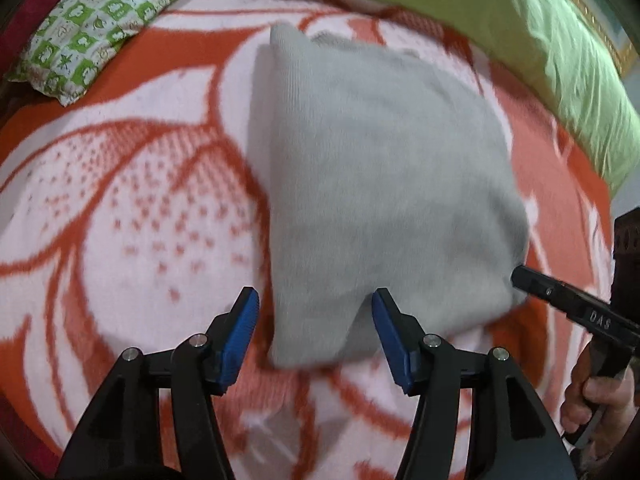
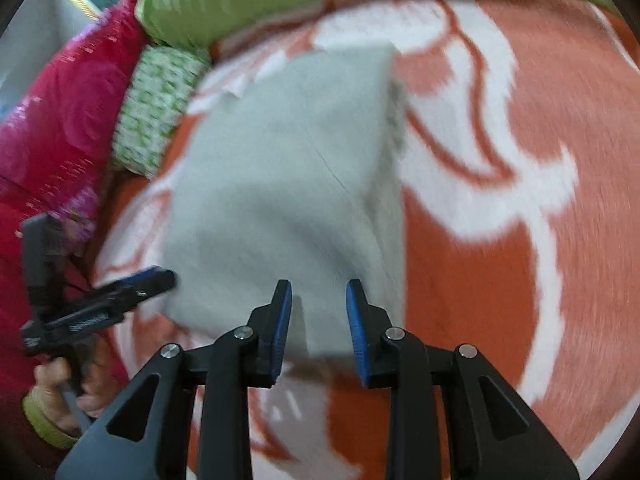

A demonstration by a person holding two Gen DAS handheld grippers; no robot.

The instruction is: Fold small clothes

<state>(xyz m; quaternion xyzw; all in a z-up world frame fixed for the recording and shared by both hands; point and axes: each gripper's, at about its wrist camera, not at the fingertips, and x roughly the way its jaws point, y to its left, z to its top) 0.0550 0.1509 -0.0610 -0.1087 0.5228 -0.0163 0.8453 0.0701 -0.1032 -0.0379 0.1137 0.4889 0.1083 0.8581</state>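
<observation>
With both the left gripper [image 1: 315, 312] and right gripper [image 2: 319, 308] open astride the folded grey garment's [image 1: 380, 184] near edge, pinching only the top layer could undo the fold.

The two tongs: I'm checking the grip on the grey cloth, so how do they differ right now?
The left tongs gape wide around the grey cloth's near corner; the right tongs stand narrower at its other near corner. Neither visibly presses the cloth. Both have blue pads and point down at the orange blanket.
</observation>
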